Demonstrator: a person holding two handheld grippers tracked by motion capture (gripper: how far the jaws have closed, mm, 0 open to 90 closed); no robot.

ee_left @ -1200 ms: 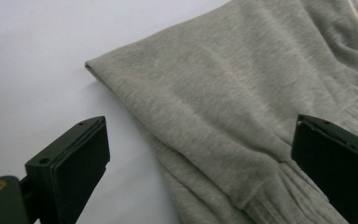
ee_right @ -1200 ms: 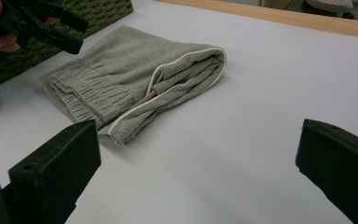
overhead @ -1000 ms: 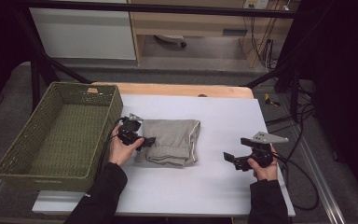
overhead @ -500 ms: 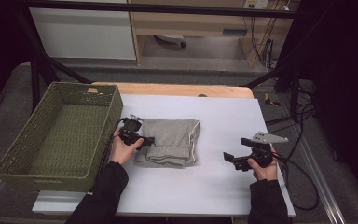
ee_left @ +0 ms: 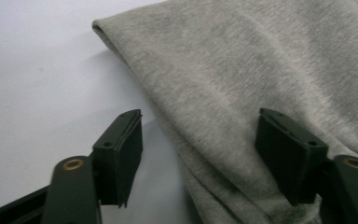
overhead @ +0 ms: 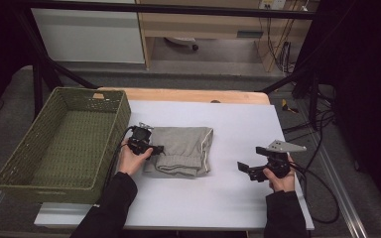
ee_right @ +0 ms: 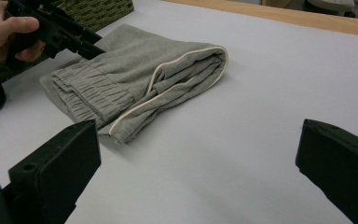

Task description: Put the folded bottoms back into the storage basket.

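A folded grey garment (overhead: 183, 148) with a pale piped edge lies in the middle of the white table top. My left gripper (overhead: 155, 148) is at its left edge. In the left gripper view the left gripper (ee_left: 200, 119) straddles the garment's edge (ee_left: 242, 70): one jaw rests over the cloth, the other over bare table. Its jaws have just been closing, and a gap still shows beside the fold. My right gripper (overhead: 244, 168) is held to the right of the garment, apart from it. It stands wide open (ee_right: 198, 140), facing the garment (ee_right: 144, 74) and the left gripper (ee_right: 81, 44).
A green woven basket (overhead: 92, 92) stands at the table's left, close behind the left hand, and its wall (ee_right: 102, 11) shows in the right gripper view. A wooden strip (overhead: 188, 95) runs along the far edge. Cables trail off the right side.
The left gripper has edged slightly onto the garment's left edge. The right hand and the garment have stayed where they were.
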